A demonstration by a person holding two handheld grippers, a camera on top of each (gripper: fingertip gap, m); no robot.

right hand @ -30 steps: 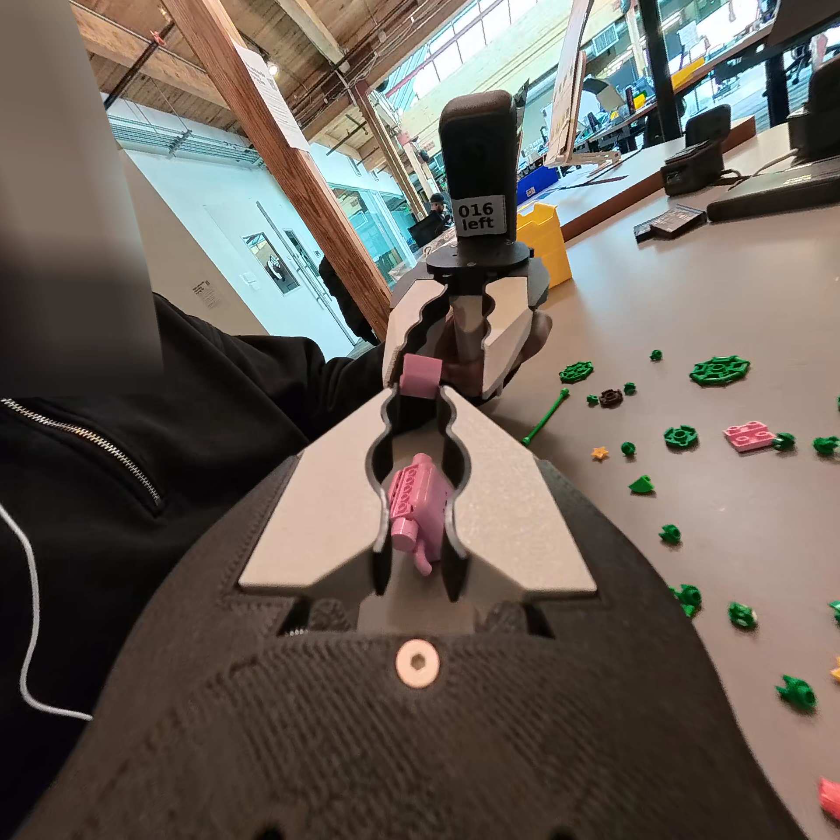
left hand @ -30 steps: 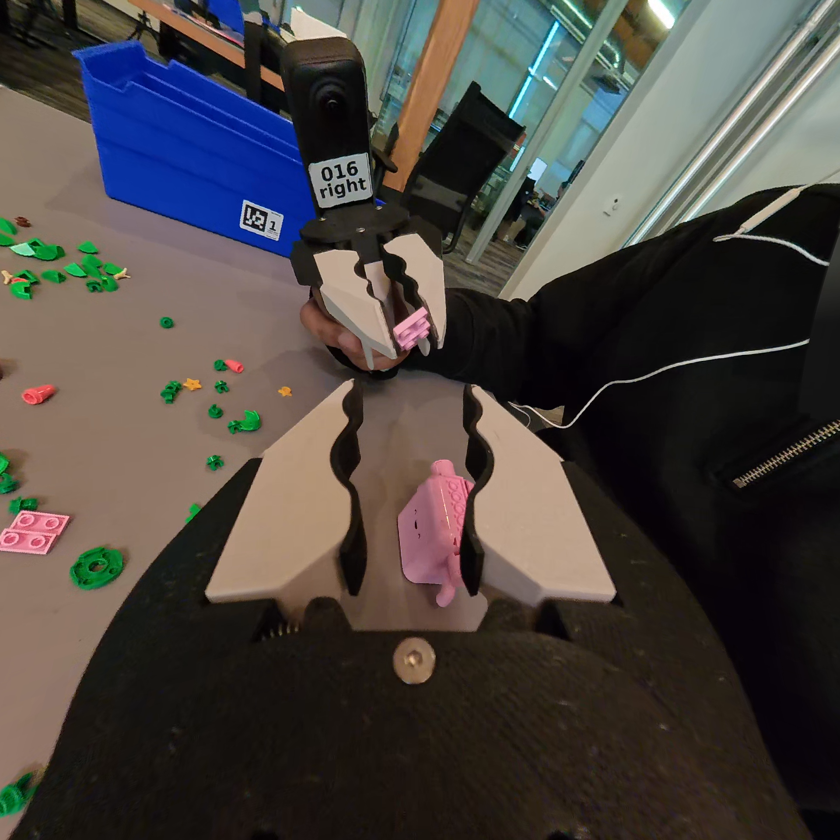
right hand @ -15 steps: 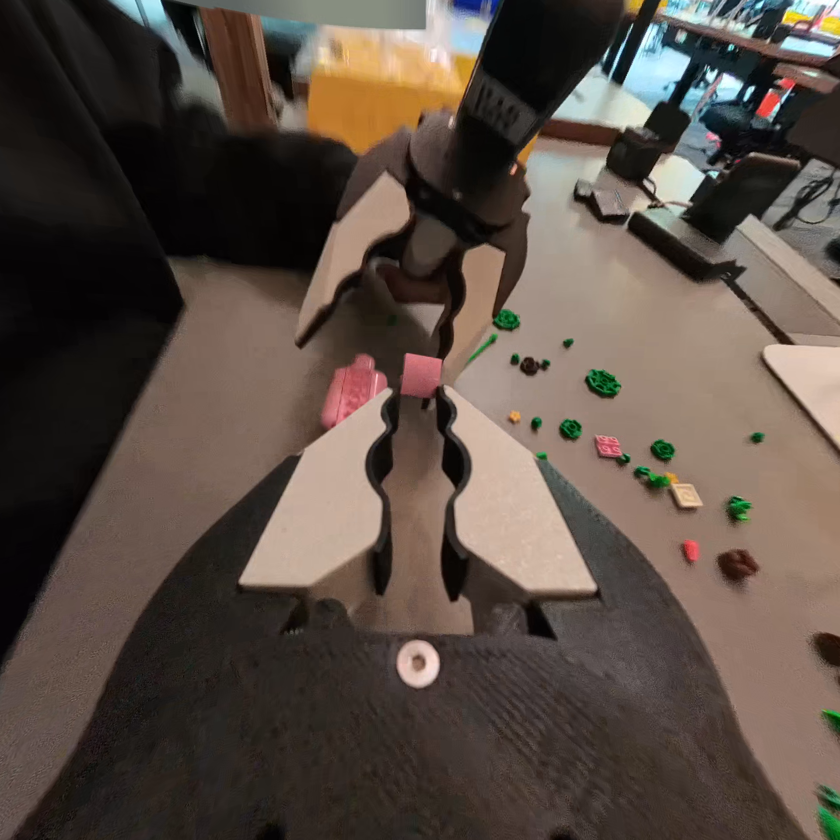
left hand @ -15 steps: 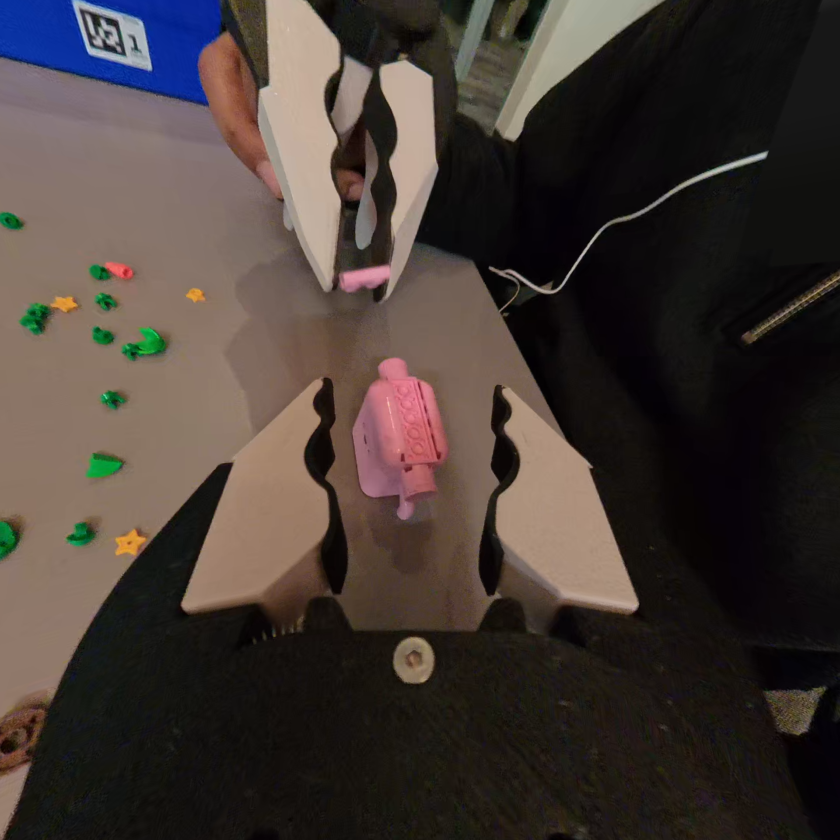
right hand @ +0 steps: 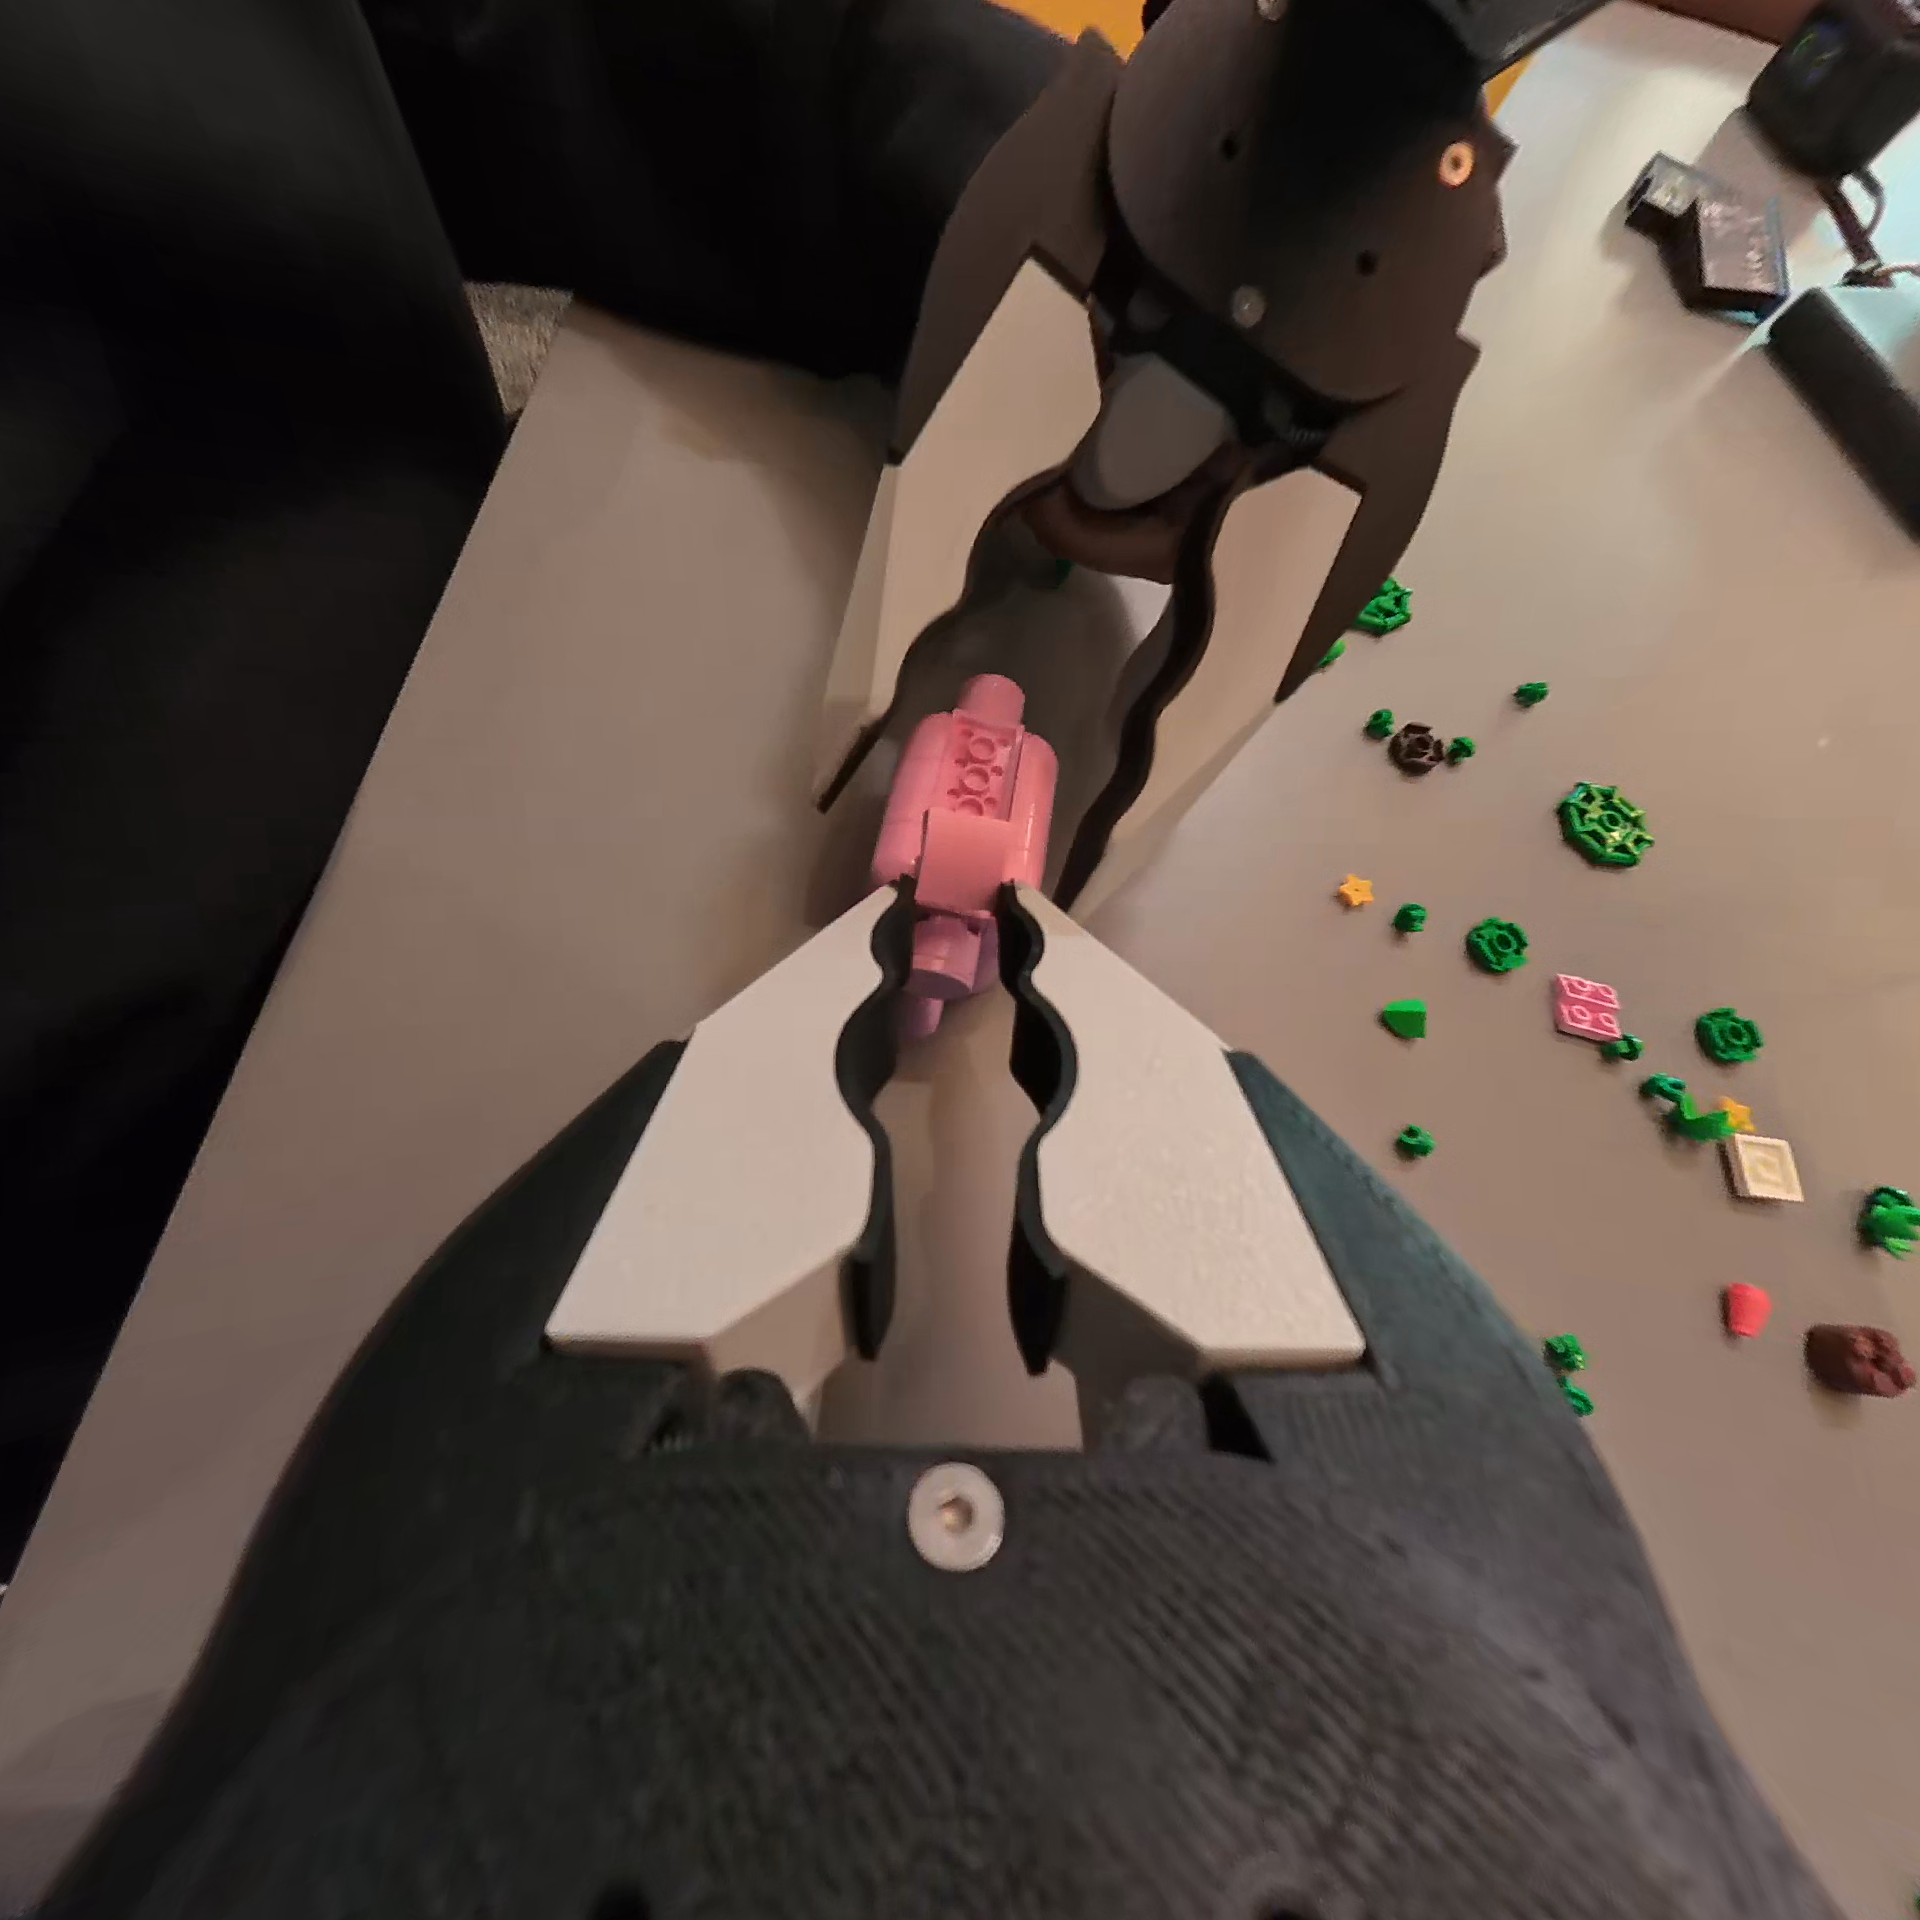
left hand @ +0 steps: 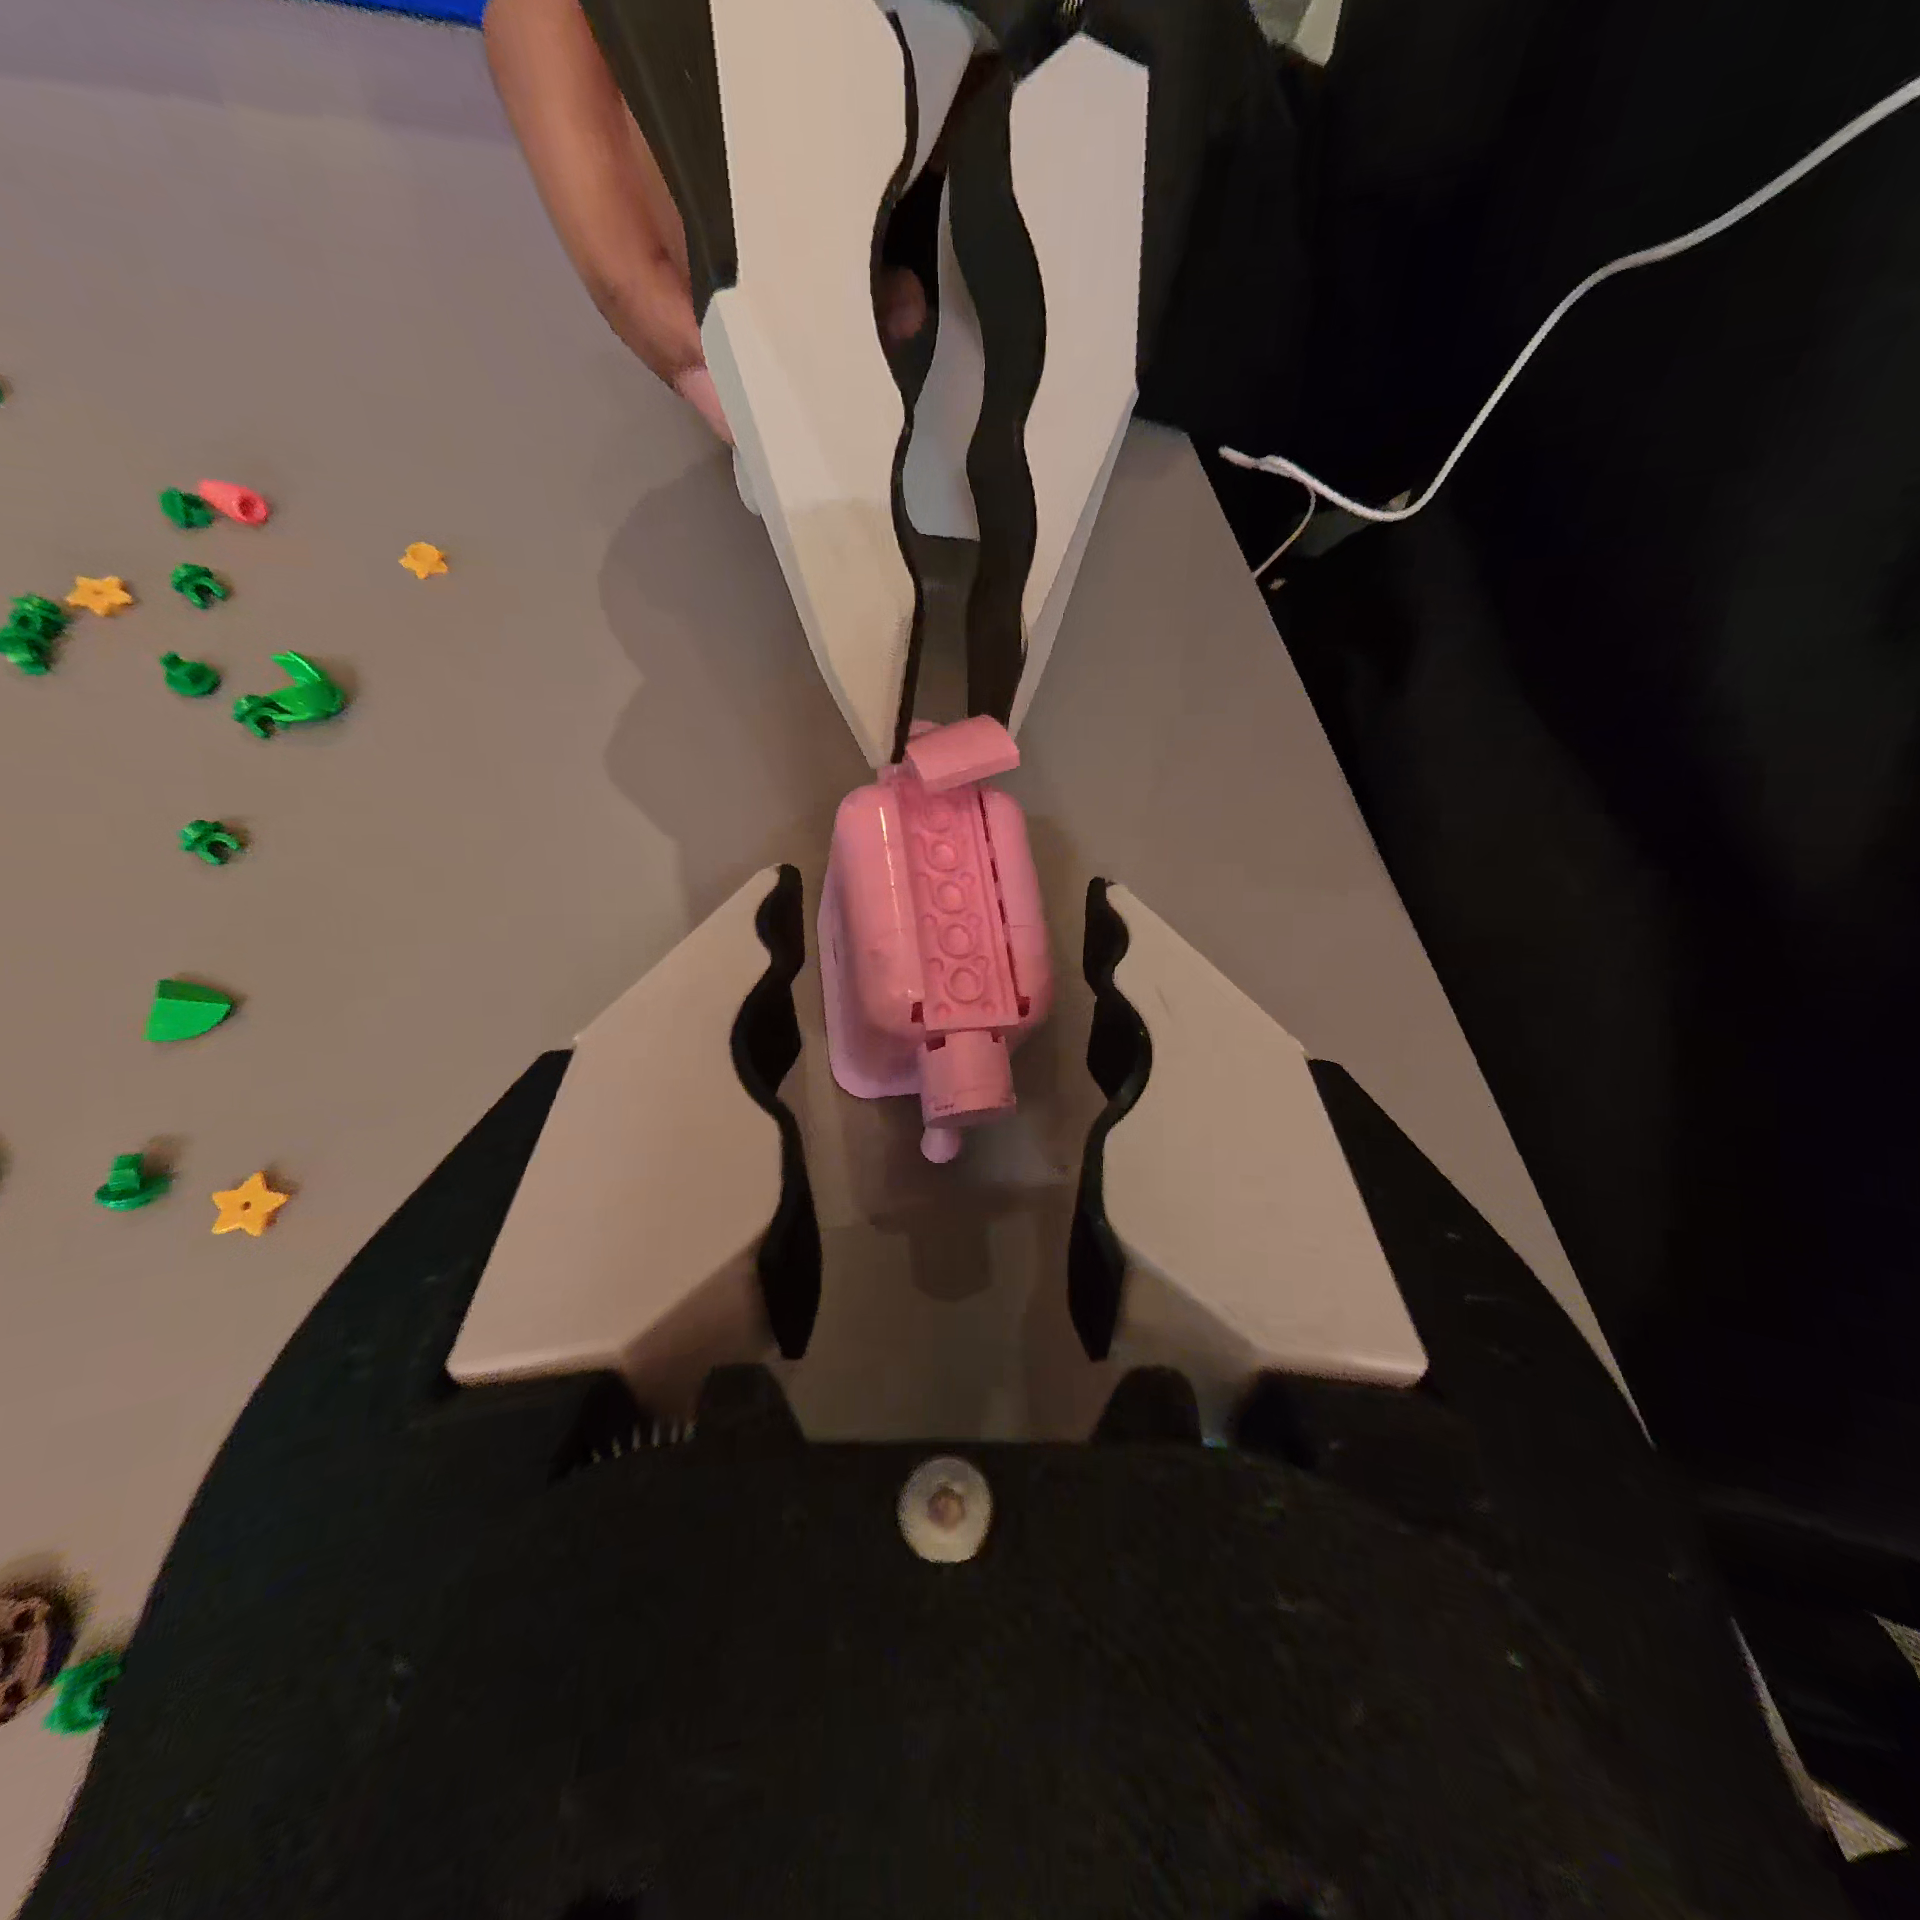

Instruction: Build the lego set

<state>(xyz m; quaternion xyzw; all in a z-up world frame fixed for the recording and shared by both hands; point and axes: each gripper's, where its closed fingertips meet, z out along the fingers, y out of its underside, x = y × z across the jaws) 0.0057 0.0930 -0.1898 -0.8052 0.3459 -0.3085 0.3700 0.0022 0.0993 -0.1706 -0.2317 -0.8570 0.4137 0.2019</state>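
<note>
Near the table edge (left hand: 1299,727), left tongs (left hand: 940,894) gape around the pink assembly (left hand: 935,935); right tongs (right hand: 956,899) clamp a pink brick (right hand: 966,857).

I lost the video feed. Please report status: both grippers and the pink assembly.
Left gripper open, straddling pink assembly on table. Right gripper shut on small pink piece, at assembly's end. Nothing in the way.

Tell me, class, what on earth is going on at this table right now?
A person is building with two hand-held grippers. The right gripper has its jaws shut on a small pink plastic brick and holds it against one end of the larger pink brick assembly lying on the grey table. The left gripper is open, straddling that assembly. Loose green plastic pieces lie scattered nearby.
</note>
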